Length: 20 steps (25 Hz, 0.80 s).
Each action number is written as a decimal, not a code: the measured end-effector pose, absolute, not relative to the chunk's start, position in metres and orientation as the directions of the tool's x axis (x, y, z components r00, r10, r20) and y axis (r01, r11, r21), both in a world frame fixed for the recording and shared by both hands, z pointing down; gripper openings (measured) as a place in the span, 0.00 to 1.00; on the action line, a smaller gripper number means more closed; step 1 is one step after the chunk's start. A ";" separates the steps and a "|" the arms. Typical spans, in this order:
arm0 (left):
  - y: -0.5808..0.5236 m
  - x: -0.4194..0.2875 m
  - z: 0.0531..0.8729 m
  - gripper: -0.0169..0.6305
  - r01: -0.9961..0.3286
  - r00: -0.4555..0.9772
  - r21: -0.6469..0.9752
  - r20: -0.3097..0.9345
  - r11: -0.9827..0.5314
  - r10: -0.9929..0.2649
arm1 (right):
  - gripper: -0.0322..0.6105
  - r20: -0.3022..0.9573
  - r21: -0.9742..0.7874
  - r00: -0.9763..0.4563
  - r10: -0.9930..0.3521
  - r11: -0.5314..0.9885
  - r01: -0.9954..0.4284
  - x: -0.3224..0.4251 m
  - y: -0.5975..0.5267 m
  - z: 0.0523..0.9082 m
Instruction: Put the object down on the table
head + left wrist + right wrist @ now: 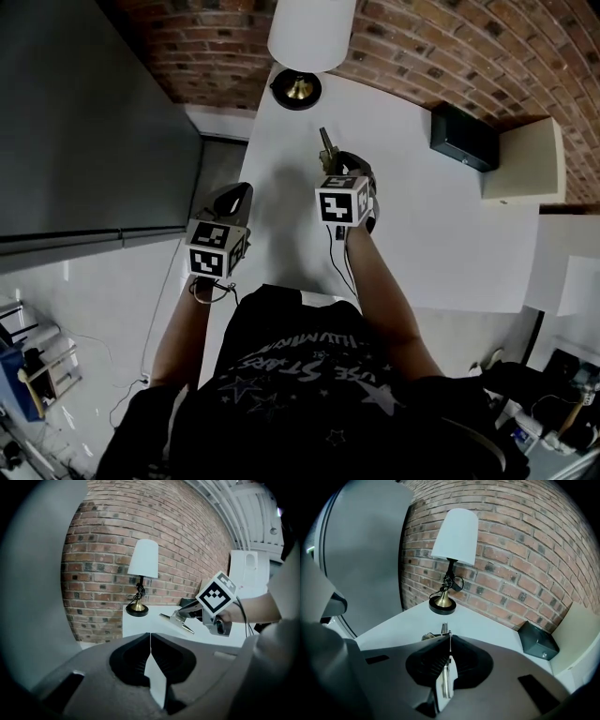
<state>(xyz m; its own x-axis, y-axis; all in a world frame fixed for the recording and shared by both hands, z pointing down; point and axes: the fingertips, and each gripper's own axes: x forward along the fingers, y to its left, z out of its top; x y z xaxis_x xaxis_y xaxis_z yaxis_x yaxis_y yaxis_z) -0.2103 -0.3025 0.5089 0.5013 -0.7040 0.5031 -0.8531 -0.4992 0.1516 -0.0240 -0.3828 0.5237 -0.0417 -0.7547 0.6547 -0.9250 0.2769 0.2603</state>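
Note:
A small metal piece with a flat pointed blade [325, 145] sticks out ahead of my right gripper [336, 161], which is shut on it above the middle of the white table [441, 244]. In the right gripper view the thin metal piece [445, 632] stands edge-on between the closed jaws of that gripper [449, 641]. The left gripper view shows the same metal piece [176, 620] held just above the tabletop. My left gripper [236, 195] hangs by the table's left edge; its jaws [150, 641] meet with nothing between them.
A table lamp [296, 90] with a brass base and white shade stands at the table's far end. A black box [464, 137] sits at the far right by the brick wall. A tall grey cabinet [84, 122] rises left of the table.

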 end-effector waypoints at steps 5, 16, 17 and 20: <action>-0.314 -0.210 0.516 0.06 -0.838 0.521 0.157 0.514 -0.522 -0.682 | 0.07 0.654 0.305 -0.004 -0.757 0.269 -0.914 -0.028 -0.397 0.530; -0.327 -0.210 0.524 0.06 -0.829 0.534 0.169 0.523 -0.533 -0.664 | 0.07 0.675 0.355 0.041 -0.736 0.276 -0.893 -0.032 -0.405 0.552; -0.326 -0.210 0.524 0.06 -0.829 0.534 0.170 0.524 -0.533 -0.663 | 0.07 0.677 0.356 0.039 -0.735 0.281 -0.891 -0.034 -0.405 0.553; -0.325 -0.212 0.527 0.06 -0.832 0.529 0.171 0.528 -0.527 -0.664 | 0.08 0.686 0.343 0.017 -0.727 0.303 -0.889 -0.042 -0.402 0.557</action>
